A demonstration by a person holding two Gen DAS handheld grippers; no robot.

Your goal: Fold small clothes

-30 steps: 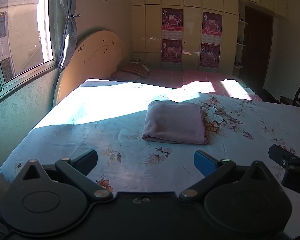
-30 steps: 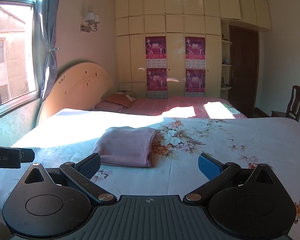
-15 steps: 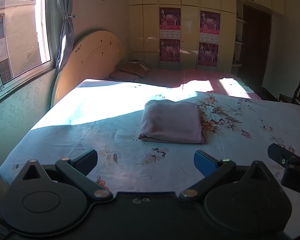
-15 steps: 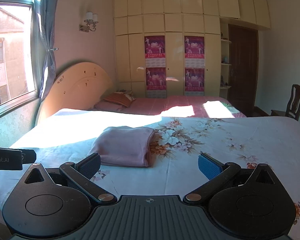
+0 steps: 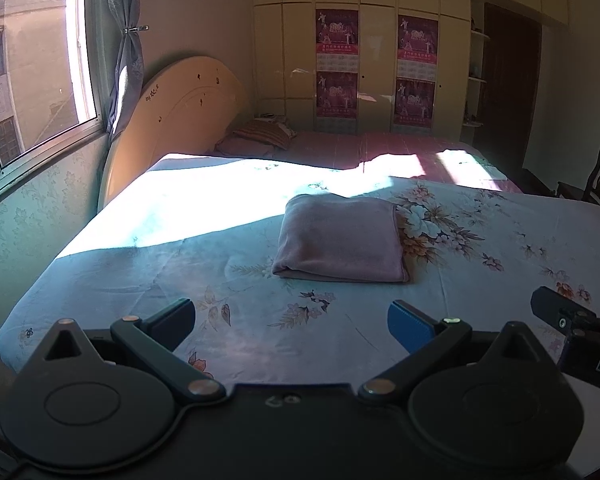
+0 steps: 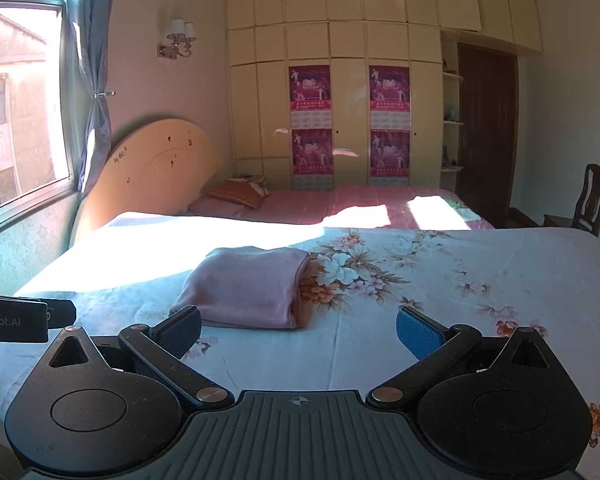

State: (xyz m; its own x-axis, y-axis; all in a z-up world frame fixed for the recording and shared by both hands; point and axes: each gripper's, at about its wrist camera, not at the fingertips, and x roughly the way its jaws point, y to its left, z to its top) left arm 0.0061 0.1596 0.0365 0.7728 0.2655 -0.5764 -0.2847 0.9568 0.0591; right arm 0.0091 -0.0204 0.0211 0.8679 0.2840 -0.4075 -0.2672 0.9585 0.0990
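Holding both grippers low and level over the near edge of the bed point(image 5: 148, 280), I have them pointing forward across the floral sheet toward the far wall. My left gripper point(image 5: 291, 322) sits to the left of the pair; the tip of my right gripper shows at the right edge of its view. From the right wrist camera, my right gripper point(image 6: 298, 332) looks over the same sheet, and the body of the left one juts in at the left edge.

Ahead of both lies the folded pink garment point(image 5: 342, 238), a neat rectangle flat on the sheet. It sits just in front of the left gripper and slightly right of its centre line. From the right gripper it lies ahead and to the left point(image 6: 246, 286), its near corner just beyond the left finger point(image 6: 180, 330); I cannot tell whether they touch.

A broad patch of sunlight falls across the sheet to the left of and behind the garment. Beyond it stand a curved wooden headboard point(image 5: 180, 112), a striped pillow point(image 5: 264, 134) and a pink bedspread point(image 5: 380, 148). A cream wardrobe point(image 6: 340, 100) with four magenta posters fills the back wall. To the far left is a window point(image 5: 32, 60) with a tied grey curtain point(image 5: 122, 48); to the far right, a dark door point(image 6: 486, 136) and a wooden chair point(image 6: 590, 198). Nothing stands between either gripper and the garment.

Both grippers are spread wide, their blue pads well apart, and hold nothing.
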